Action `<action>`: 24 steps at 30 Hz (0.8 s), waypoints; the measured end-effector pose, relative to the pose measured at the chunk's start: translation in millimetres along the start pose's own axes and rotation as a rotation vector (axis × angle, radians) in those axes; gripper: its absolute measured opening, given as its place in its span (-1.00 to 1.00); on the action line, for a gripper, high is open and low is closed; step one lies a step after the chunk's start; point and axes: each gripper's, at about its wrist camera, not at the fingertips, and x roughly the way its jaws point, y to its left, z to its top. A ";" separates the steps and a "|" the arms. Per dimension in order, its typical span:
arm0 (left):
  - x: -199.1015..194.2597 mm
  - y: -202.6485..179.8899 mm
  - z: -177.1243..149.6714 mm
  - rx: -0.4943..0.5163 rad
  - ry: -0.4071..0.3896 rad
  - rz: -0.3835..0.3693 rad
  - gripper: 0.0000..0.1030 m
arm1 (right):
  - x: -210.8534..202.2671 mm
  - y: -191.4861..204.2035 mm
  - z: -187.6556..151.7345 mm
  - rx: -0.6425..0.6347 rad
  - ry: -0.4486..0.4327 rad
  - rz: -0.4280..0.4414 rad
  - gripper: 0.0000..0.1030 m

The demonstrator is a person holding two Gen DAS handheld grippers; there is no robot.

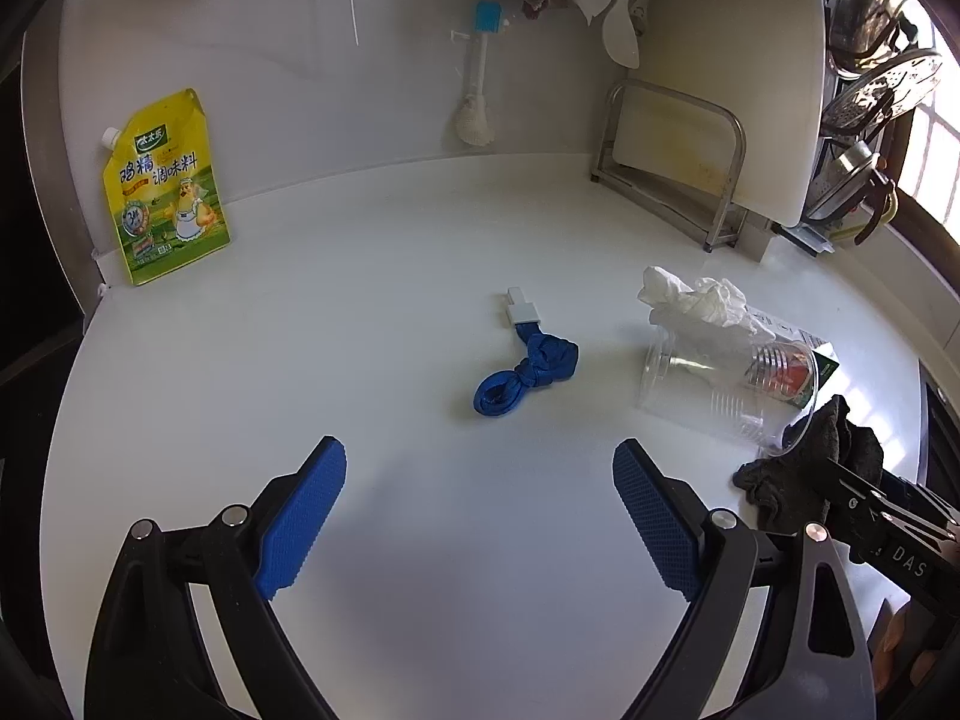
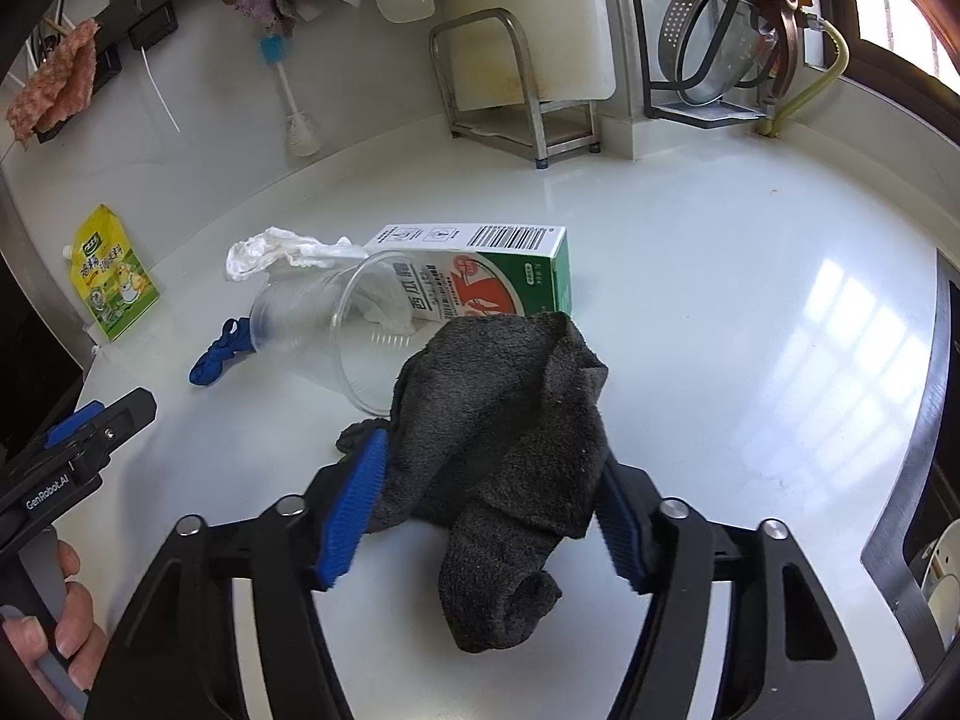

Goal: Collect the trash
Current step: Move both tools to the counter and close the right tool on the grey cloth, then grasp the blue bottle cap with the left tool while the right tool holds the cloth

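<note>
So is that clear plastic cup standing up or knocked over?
Knocked over. The clear plastic cup lies on its side on the white counter, its open mouth facing the camera, with crumpled white plastic partly inside it.

Place: home kitchen, white countertop (image 1: 420, 540)
Twelve o'clock: rice paddle (image 1: 621, 30), bottle brush (image 1: 480, 78) hanging on wall
One o'clock: cutting board (image 1: 732, 60) in steel rack
Two o'clock: colander (image 2: 714, 30), dish rack
Ten o'clock: seasoning pouch (image 1: 165, 189)

One cup (image 2: 336, 330), one carton (image 2: 480, 276), one sock (image 2: 504, 420).
</note>
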 end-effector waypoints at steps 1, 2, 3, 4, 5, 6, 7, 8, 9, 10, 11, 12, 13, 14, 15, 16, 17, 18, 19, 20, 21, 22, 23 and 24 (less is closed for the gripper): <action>1.0 -0.3 0.2 -0.001 0.004 -0.002 0.73 | -1.1 1.3 -0.8 -0.014 -0.005 -0.005 -0.12; 2.0 -0.9 0.6 -0.002 0.008 -0.003 0.73 | -2.1 2.5 -1.2 -0.029 -0.009 -0.004 -0.21; 2.6 -1.4 0.8 -0.002 0.011 -0.005 0.73 | -4.0 2.6 -1.7 -0.036 -0.015 0.002 -0.32; 3.0 -2.0 1.2 -0.001 0.011 -0.005 0.73 | -6.4 1.8 -2.3 -0.035 -0.022 0.013 -0.45; 3.5 -2.7 1.5 0.001 0.011 -0.002 0.73 | -9.6 0.3 -2.7 -0.034 -0.032 0.027 -0.53; 4.0 -3.9 2.3 0.004 0.011 0.000 0.73 | -12.8 -1.0 -3.0 -0.033 -0.040 0.034 -0.61; 4.8 -4.9 3.3 0.006 0.012 -0.001 0.73 | -16.1 -2.8 -3.3 -0.031 -0.048 0.039 -0.63; 5.4 -6.1 4.0 0.008 0.013 -0.002 0.73 | -19.4 -4.8 -4.1 -0.030 -0.056 0.045 -0.64; 6.6 -7.6 4.8 0.010 0.014 -0.005 0.73 | -23.0 -7.3 -4.9 -0.028 -0.064 0.050 -0.66; 7.9 -8.9 5.9 0.012 0.016 -0.007 0.73 | -26.9 -10.3 -5.8 -0.024 -0.074 0.054 -0.67; 9.6 -9.9 6.9 0.013 0.018 -0.007 0.73 | -30.7 -12.9 -6.2 -0.019 -0.082 0.059 -0.67; 11.6 -10.8 7.7 0.012 0.022 -0.007 0.73 | -34.5 -16.5 -6.7 -0.011 -0.089 0.063 -0.68; 13.8 -11.7 8.4 0.011 0.026 -0.006 0.73 | -37.9 -20.1 -7.1 -0.003 -0.097 0.068 -0.68; 15.7 -12.1 9.0 0.010 0.030 -0.005 0.73 | -41.4 -23.5 -7.6 0.001 -0.104 0.071 -0.69; 18.0 -12.7 9.6 0.008 0.033 -0.004 0.73 | -43.8 -26.4 -7.8 0.003 -0.109 0.074 -0.69; 20.3 -13.4 10.0 0.007 0.036 -0.002 0.73 | -46.5 -29.5 -8.4 0.008 -0.113 0.077 -0.69; 22.8 -14.4 10.7 0.006 0.040 0.001 0.73 | -48.9 -32.6 -8.9 0.012 -0.118 0.081 -0.69; 25.3 -15.2 11.5 0.005 0.043 0.003 0.73 | -51.1 -35.3 -9.7 0.017 -0.123 0.085 -0.69; 27.7 -16.0 12.5 0.003 0.046 0.006 0.73 | -52.7 -38.1 -10.1 0.021 -0.128 0.090 -0.69; 30.3 -16.8 13.7 0.002 0.049 0.010 0.73 | -54.5 -40.8 -10.7 0.026 -0.133 0.096 -0.70; 32.9 -17.7 15.2 0.001 0.050 0.015 0.73 | -56.2 -43.5 -11.3 0.031 -0.136 0.102 -0.69; 35.8 -18.1 16.6 0.001 0.051 0.021 0.73 | -57.5 -46.0 -11.8 0.035 -0.137 0.107 -0.70; 38.9 -18.2 18.1 0.001 0.054 0.027 0.73 | -58.9 -47.8 -12.8 0.039 -0.138 0.113 -0.70; 42.9 -18.6 19.9 0.001 0.060 0.031 0.73 | -59.5 -50.4 -13.3 0.045 -0.140 0.121 -0.70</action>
